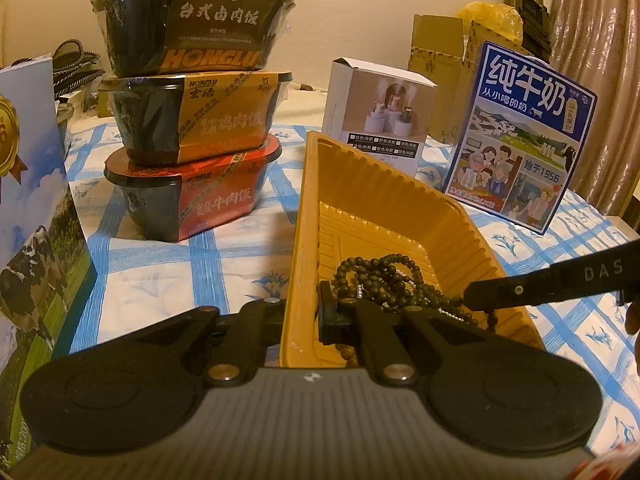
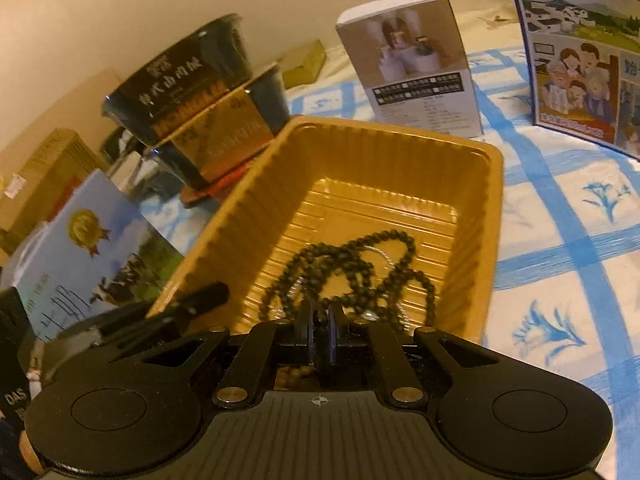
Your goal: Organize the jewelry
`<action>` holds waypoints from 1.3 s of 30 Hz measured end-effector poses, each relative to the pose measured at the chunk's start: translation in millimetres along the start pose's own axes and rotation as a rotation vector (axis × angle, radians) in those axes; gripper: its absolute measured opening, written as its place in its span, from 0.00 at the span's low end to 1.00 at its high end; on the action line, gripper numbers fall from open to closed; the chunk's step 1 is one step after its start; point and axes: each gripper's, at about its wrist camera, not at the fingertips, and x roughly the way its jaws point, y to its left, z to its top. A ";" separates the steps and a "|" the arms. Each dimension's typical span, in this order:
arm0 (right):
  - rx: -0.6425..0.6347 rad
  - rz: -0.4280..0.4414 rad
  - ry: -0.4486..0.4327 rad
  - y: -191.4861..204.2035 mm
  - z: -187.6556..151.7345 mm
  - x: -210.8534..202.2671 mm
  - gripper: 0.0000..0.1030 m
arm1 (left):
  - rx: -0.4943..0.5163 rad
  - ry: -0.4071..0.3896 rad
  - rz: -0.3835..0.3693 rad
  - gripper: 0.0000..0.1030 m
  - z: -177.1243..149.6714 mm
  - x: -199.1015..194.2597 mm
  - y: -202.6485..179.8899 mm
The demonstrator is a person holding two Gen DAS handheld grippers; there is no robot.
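A yellow ribbed plastic tray (image 1: 308, 208) (image 2: 492, 200) stands on the blue-checked cloth. A dark bead necklace (image 1: 384, 280) (image 2: 352, 264) lies heaped in its near end, with a thin silver chain (image 2: 384, 256) under it. My left gripper (image 1: 298, 316) is shut on the tray's near-left wall, one finger inside and one outside. My right gripper (image 2: 320, 328) is shut on a strand of the bead necklace over the tray's near edge. It also shows from the side in the left wrist view (image 1: 476, 296), its tip at the beads.
Three stacked Honglu rice bowls (image 1: 196, 108) stand left of the tray. A white product box (image 1: 380, 116) and a blue milk carton (image 1: 524, 136) stand behind it. Another milk box (image 1: 32, 208) is at the far left. Cardboard boxes (image 1: 444, 64) are at the back.
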 end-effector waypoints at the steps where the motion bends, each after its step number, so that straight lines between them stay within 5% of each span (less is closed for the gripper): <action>1: -0.004 -0.013 -0.002 -0.1 -0.3 -1.1 0.23 | -0.003 0.003 0.000 0.05 -0.4 0.6 0.7; 3: 0.003 -0.025 -0.030 -2.7 -2.5 -4.2 0.63 | -0.006 0.009 0.003 0.05 -1.3 2.2 2.0; 4: 0.009 -0.027 -0.049 -3.3 -4.2 -6.8 0.65 | -0.007 0.013 0.003 0.05 -1.9 3.3 2.9; 24: 0.017 -0.173 -0.099 22.5 -49.5 -32.7 0.74 | -0.028 0.102 0.019 0.07 -16.4 24.3 21.5; 26: 0.027 -0.180 -0.102 24.9 -52.9 -35.4 0.74 | -0.026 0.114 0.022 0.17 -18.3 23.8 23.1; 28: 0.038 -0.184 -0.101 27.1 -56.3 -38.4 0.75 | -0.029 0.114 0.037 0.37 -19.8 21.0 25.5; 39: 0.060 -0.259 -0.130 36.4 -79.0 -61.7 0.76 | 0.013 0.083 0.050 0.68 -8.6 -27.7 29.8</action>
